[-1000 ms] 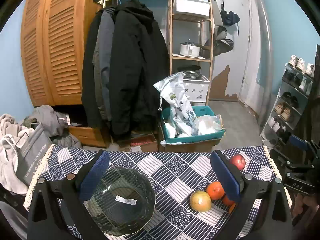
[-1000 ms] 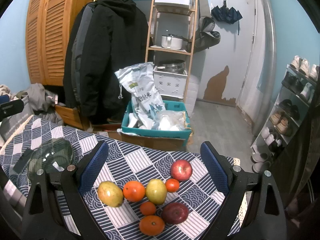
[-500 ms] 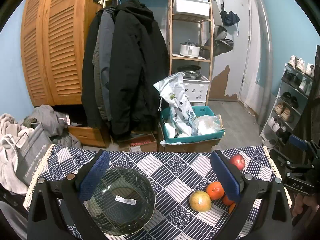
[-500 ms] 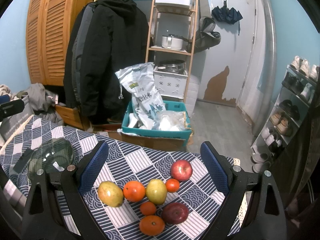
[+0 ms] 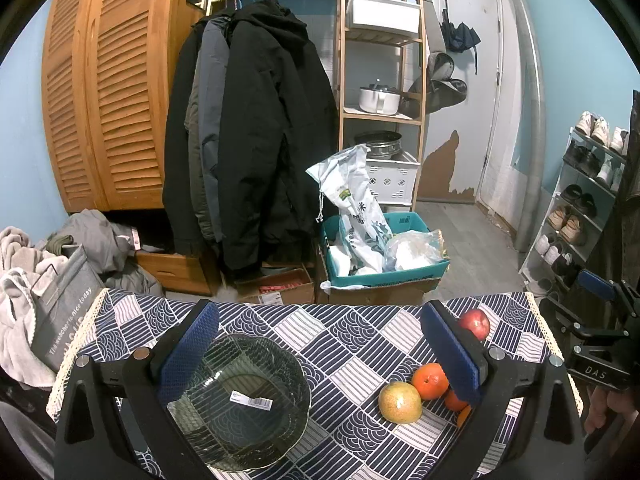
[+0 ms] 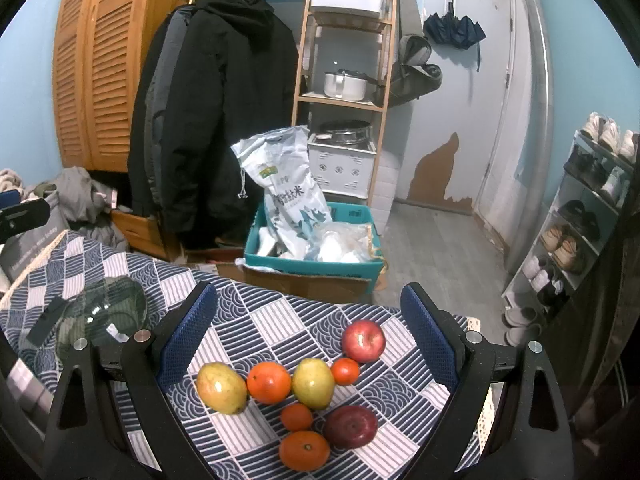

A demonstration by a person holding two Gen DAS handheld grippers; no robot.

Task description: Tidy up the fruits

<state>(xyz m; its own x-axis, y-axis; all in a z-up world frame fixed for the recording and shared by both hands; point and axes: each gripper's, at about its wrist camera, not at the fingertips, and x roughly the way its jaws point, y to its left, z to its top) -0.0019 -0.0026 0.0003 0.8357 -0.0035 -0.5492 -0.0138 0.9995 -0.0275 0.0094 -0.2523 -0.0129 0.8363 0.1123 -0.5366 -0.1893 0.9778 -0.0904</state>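
- Table (image 6: 280, 320) with a navy-and-white patterned cloth fills the lower part of both wrist views; room clutter behind (hanging coats, wooden shelf, teal crate on the floor), not task-relevant.
- Glass bowl (image 5: 240, 396), dark and ribbed, sticker inside, sits on the table's left part, right under the left gripper (image 5: 316, 348). Empty, no fruit in it. In the right wrist view it is far off to the left (image 6: 104, 312).
- Left gripper: jaws spread wide, nothing held, hovering over the bowl. Fruit lies to its right, partly hidden behind its right finger.
- Right gripper (image 6: 308, 336): jaws spread wide, nothing held, hovering above the fruit pile, which sits directly ahead and below between its fingers.
- Fruit cluster, on the table's right part, all touching or just beside each other: red apple (image 6: 363, 340) farthest back, dark red apple (image 6: 351, 426) near front, two yellow-green pears (image 6: 221, 388) (image 6: 313, 383), large orange (image 6: 269, 382) between the pears, another orange (image 6: 304, 450) at front, two small tangerines (image 6: 345, 371) (image 6: 296, 417).
- Key relation: right gripper is clearly nearer the fruit; the bowl lies to its left. Left pear's long axis runs roughly left-right across the jaw gap; round fruits have no preferred axis.
- Judgement: task looks unstarted; likely next is the right gripper dropping onto an outer fruit, then carrying it left to the bowl. Tight packing risks nudging neighbours.
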